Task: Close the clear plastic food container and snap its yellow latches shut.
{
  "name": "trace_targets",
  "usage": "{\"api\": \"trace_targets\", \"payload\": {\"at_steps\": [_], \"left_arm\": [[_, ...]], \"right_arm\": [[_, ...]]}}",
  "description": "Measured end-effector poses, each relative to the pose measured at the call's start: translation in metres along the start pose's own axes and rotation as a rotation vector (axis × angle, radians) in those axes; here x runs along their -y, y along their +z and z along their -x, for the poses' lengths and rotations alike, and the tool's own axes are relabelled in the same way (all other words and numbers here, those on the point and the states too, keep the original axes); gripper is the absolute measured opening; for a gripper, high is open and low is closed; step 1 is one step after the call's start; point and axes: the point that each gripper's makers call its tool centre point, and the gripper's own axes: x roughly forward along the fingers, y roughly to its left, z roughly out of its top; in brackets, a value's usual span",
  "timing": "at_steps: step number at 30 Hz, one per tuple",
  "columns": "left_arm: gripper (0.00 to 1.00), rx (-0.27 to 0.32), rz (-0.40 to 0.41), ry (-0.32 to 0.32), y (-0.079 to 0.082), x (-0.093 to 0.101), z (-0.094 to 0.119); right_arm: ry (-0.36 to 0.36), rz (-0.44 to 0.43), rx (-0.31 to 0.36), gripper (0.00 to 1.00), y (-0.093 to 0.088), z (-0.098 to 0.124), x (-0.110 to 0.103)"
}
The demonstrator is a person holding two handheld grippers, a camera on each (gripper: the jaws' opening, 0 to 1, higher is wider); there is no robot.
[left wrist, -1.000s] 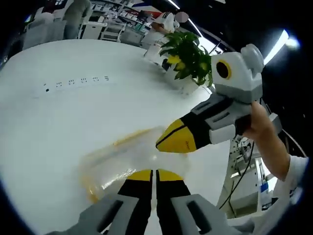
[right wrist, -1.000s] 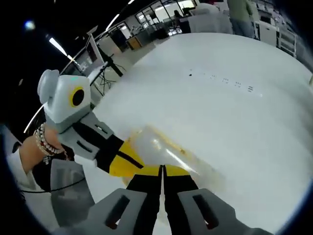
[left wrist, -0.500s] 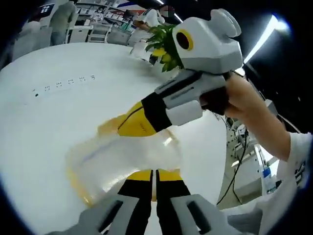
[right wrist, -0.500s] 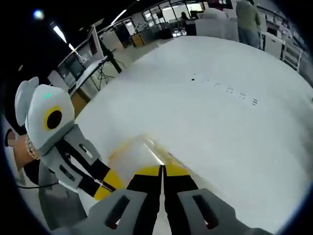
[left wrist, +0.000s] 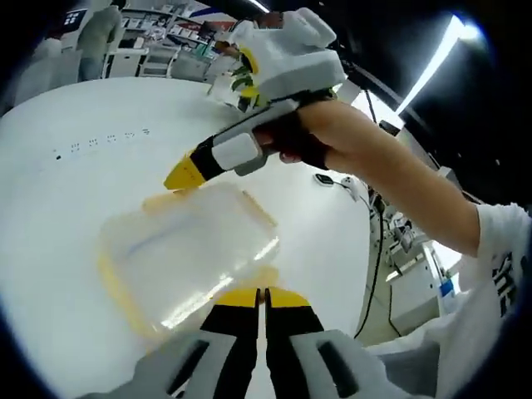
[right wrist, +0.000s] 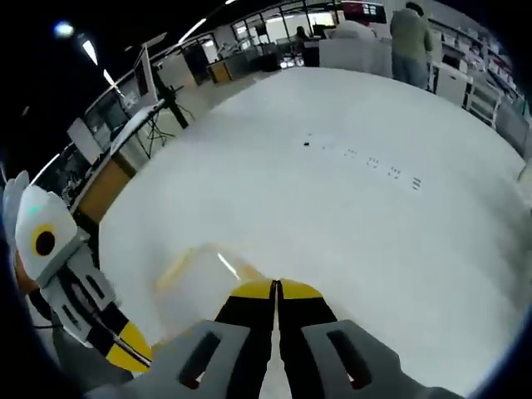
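Note:
The clear plastic container (left wrist: 187,253) with yellow latches lies lid-down-flat on the white table (left wrist: 75,183), just beyond my left gripper (left wrist: 260,292). That gripper's jaws are shut with nothing between them, tips at the container's near yellow edge. My right gripper (left wrist: 181,175), held by a hand (left wrist: 303,141), reaches in from the upper right; its shut yellow tip hovers at the container's far corner. In the right gripper view, my right gripper (right wrist: 276,288) is shut above the container (right wrist: 195,278). The left gripper (right wrist: 125,353) sits at the lower left.
A row of small dark marks (right wrist: 366,158) crosses the table. A potted plant (left wrist: 243,76) stands at the far edge behind the right gripper. A person (right wrist: 410,37) stands beyond the table. Desks and equipment (left wrist: 407,258) lie past the table's rim.
The right gripper has swung from over the container's near side across to its far corner. In the right gripper view the left gripper has dropped toward the lower left. Both stayed shut.

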Motion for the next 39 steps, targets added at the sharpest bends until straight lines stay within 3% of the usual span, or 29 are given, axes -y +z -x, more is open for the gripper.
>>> {"api": "trace_targets", "payload": {"at_steps": [9, 12, 16, 19, 22, 23, 24, 25, 28, 29, 30, 31, 33, 36, 39], "left_arm": [[0.0, -0.043, -0.033, 0.055, -0.027, -0.012, -0.013], [0.0, -0.109, -0.039, 0.105, -0.042, -0.025, -0.018], [0.0, -0.112, -0.047, 0.084, -0.043, -0.02, -0.02], [0.0, -0.068, -0.08, 0.032, -0.029, -0.005, -0.013], [0.0, -0.033, -0.158, 0.008, -0.016, 0.005, -0.003], [0.01, -0.02, -0.227, 0.021, -0.012, 0.004, 0.001], [0.05, -0.009, -0.275, 0.036, -0.008, 0.003, 0.003], [0.08, 0.011, -0.344, 0.06, -0.002, 0.0, 0.006], [0.18, 0.062, -0.457, 0.059, 0.01, 0.001, 0.008], [0.21, 0.075, -0.517, 0.046, 0.014, 0.002, 0.007], [0.27, 0.121, -0.58, 0.069, 0.024, 0.001, 0.006], [0.33, 0.119, -0.642, 0.077, 0.026, -0.001, 0.004], [0.43, 0.089, -0.742, 0.114, 0.027, -0.008, -0.001], [0.39, 0.021, -0.809, 0.095, 0.016, -0.01, -0.011], [0.39, -0.03, -0.904, 0.169, 0.014, -0.025, -0.017]], "right_arm": [[-0.002, 0.005, 0.01, 0.0, -0.003, 0.002, -0.004], [-0.004, 0.009, 0.01, 0.0, -0.006, 0.001, -0.005], [-0.016, 0.02, -0.009, 0.0, -0.01, 0.002, -0.001], [0.001, 0.042, 0.009, 0.0, -0.005, 0.008, -0.002], [0.055, 0.087, 0.062, 0.0, 0.01, 0.02, -0.01], [0.069, 0.114, 0.058, 0.0, 0.012, 0.022, -0.013], [0.095, 0.177, 0.042, 0.0, 0.012, 0.025, -0.018], [0.106, 0.227, 0.017, 0.06, 0.012, 0.026, -0.02], [0.128, 0.339, -0.041, 0.22, 0.007, 0.028, -0.028], [0.175, 0.403, -0.082, 0.25, 0.0, 0.028, -0.039], [0.189, 0.422, -0.093, 0.27, -0.001, 0.029, -0.042], [0.227, 0.473, -0.131, 0.32, -0.005, 0.027, -0.047], [0.206, 0.542, -0.212, 0.36, -0.013, 0.025, -0.044], [0.162, 0.66, -0.305, 0.36, -0.016, 0.015, -0.029], [0.173, 0.678, -0.399, 0.37, -0.03, 0.012, -0.03]]}}
